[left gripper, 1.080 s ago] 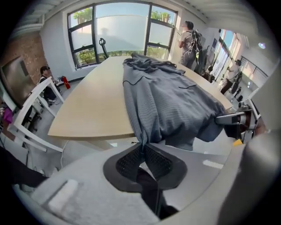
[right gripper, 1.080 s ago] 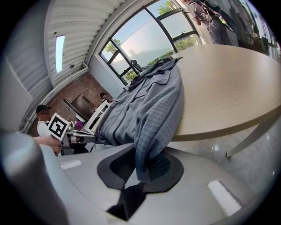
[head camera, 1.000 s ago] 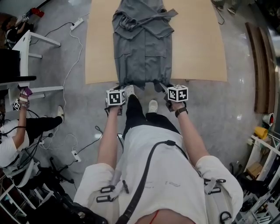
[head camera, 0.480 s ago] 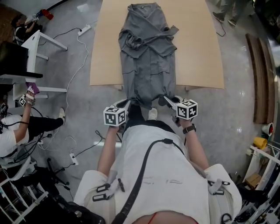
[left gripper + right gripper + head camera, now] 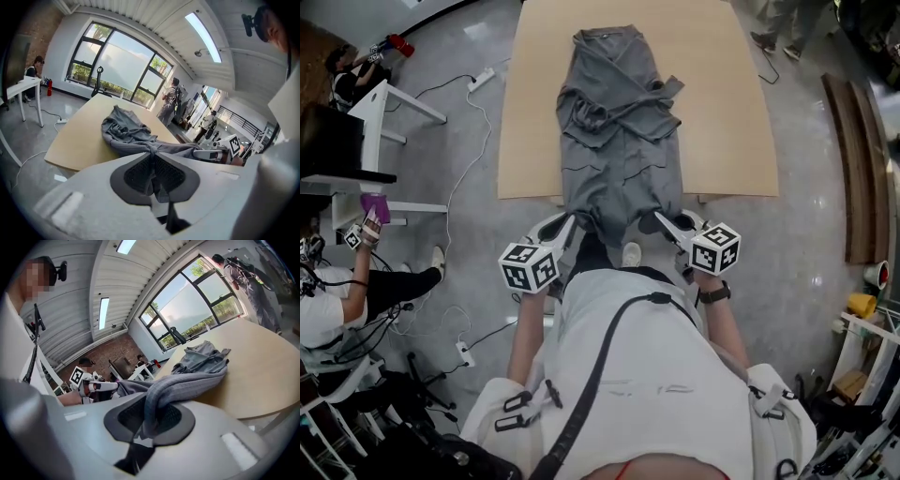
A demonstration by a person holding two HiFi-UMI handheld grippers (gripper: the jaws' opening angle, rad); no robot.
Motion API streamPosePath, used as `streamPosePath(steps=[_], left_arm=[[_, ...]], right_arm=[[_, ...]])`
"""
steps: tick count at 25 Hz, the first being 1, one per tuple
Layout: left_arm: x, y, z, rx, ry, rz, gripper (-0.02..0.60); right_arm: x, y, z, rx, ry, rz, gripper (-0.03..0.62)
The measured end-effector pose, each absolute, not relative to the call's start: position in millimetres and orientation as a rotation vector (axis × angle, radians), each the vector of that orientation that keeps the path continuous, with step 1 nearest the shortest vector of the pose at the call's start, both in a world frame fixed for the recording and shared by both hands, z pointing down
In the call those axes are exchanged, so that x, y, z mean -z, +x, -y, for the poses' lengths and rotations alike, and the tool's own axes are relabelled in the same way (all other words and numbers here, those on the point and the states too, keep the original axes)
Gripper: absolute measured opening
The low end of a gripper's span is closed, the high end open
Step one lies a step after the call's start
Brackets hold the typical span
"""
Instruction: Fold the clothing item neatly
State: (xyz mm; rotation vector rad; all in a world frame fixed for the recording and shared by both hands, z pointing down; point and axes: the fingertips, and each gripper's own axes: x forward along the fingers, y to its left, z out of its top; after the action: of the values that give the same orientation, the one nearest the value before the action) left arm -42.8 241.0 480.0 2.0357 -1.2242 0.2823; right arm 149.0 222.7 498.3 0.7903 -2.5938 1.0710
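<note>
A grey garment (image 5: 619,131) lies lengthwise along a light wooden table (image 5: 727,103), its near end hanging past the table's front edge. My left gripper (image 5: 570,220) is shut on the garment's near left corner, and the cloth (image 5: 152,161) bunches between its dark pads. My right gripper (image 5: 661,218) is shut on the near right corner, where a thick roll of cloth (image 5: 157,401) runs through its pads. Both grippers are held off the table's front edge, close to my body. The far part of the garment (image 5: 124,129) lies crumpled on the tabletop (image 5: 75,136).
A person sits at a white desk (image 5: 389,103) on the left, beside cables and a power strip (image 5: 483,77) on the grey floor. Wooden planks (image 5: 858,169) lie at the right. People stand beyond the table's far end (image 5: 171,101).
Both grippers have drawn back toward my body, dragging the garment's near end off the table's front edge. The garment now lies stretched longer along the table.
</note>
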Motion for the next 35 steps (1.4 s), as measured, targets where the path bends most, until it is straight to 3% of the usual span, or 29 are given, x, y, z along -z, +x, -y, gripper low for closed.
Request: streamPosePath(steps=[22,35], left_arm=[[-332.5,-95.3,-8.1,-0.092,2.395,1.190,0.031],[-301.5,-111.6,197.6,-0.025,2.403,1.197,0.031]], right_arm=[[-335.2,106.9,-23.6,-0.775,1.072,2.819,0.038],[-306.2,90.9,175.7,-0.667,1.134,2.802,0.041]])
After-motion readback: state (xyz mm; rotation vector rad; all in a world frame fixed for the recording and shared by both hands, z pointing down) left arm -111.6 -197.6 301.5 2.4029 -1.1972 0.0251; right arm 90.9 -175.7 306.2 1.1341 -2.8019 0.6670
